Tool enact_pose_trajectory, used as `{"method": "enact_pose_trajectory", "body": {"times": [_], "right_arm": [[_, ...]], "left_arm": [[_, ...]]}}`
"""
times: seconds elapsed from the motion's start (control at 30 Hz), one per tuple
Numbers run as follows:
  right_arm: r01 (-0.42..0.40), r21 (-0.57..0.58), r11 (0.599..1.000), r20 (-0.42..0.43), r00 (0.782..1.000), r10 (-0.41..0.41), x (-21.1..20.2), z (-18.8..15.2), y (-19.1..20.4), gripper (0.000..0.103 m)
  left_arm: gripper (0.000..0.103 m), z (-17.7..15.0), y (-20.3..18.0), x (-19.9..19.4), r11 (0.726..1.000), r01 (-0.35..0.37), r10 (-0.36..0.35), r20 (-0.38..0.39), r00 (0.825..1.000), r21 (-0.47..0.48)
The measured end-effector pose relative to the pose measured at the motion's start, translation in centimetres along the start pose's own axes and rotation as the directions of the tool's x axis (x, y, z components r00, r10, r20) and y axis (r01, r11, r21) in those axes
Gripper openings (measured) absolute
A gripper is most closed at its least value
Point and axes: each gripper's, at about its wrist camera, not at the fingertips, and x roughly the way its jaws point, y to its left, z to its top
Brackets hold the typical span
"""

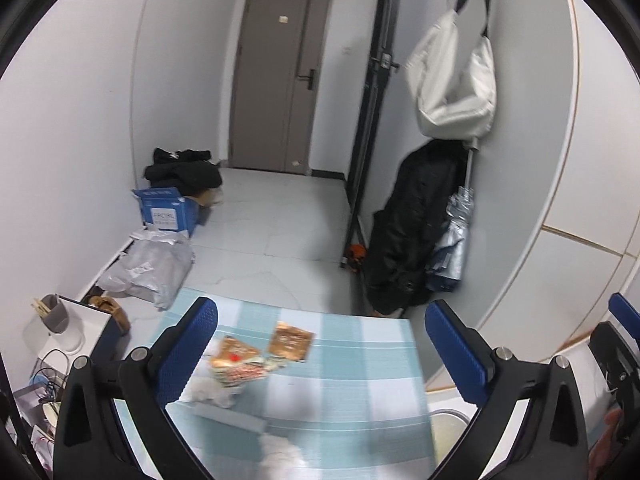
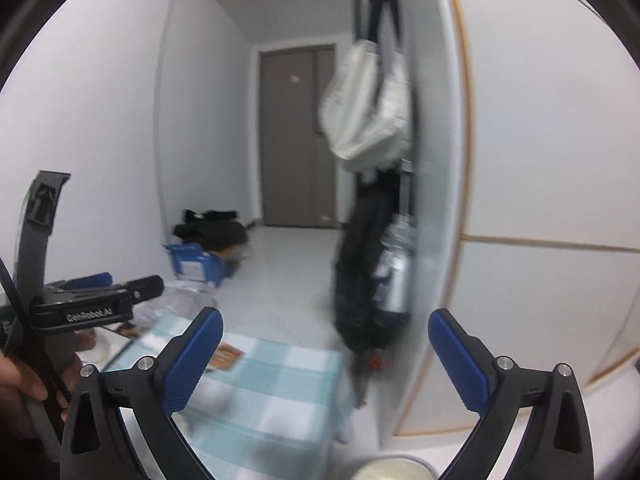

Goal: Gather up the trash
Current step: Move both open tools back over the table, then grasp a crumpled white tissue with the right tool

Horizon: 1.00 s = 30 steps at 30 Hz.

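Lying on checked cloth (image 1: 360,364), snack wrappers (image 1: 256,356) btwn L gripper (image 1: 320,344) jaws, untouched, both grippers' jaws wide apart.

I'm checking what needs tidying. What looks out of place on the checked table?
Snack wrappers and crumpled white tissue lie scattered on the checked table, loose litter in a heap rather than in any bin.

Both grippers' (image 1: 320,344) (image 2: 326,354) jaws wide, seemingly empty.
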Motion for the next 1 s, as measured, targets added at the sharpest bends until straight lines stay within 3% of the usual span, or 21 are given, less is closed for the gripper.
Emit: {"method": "enact_pose_trajectory", "body": {"times": [0.2,0.6,0.8,0.87,1.0], "right_arm": [[-0.114,0.005,0.993,-0.01,0.993,0.114,1.6,0.4,4.8,0.103],[-0.266,-0.021,0.964,-0.112,0.958,0.262,6.7,-3.4,11.3,0.103],[-0.312,-0.067,0.948,-0.24,0.927,0.289,9.8,-6.3,14.6,0.103],[-0.343,-0.085,0.935,-0.3,0.904,0.305,10.9,-7.6,15.7,0.103],[-0.341,-0.157,0.927,-0.336,0.901,0.275,11.9,-9.8,16.8,0.103]], "left_arm": [[0.102,-0.6,4.3,-0.7,0.997,-0.068,0.068,0.011,0.998,-0.031],[0.102,-4.6,11.7,1.3,0.977,-0.172,0.161,-0.095,0.982,-0.122],[0.102,-5.3,14.5,1.9,0.969,-0.155,0.126,-0.157,0.98,-0.192],[0.102,-5.2,14.6,2.1,0.972,-0.136,0.103,-0.173,0.979,-0.19],[0.102,-5.5,14.5,2.4,0.981,-0.118,0.089,-0.185,0.979,-0.151]]}}
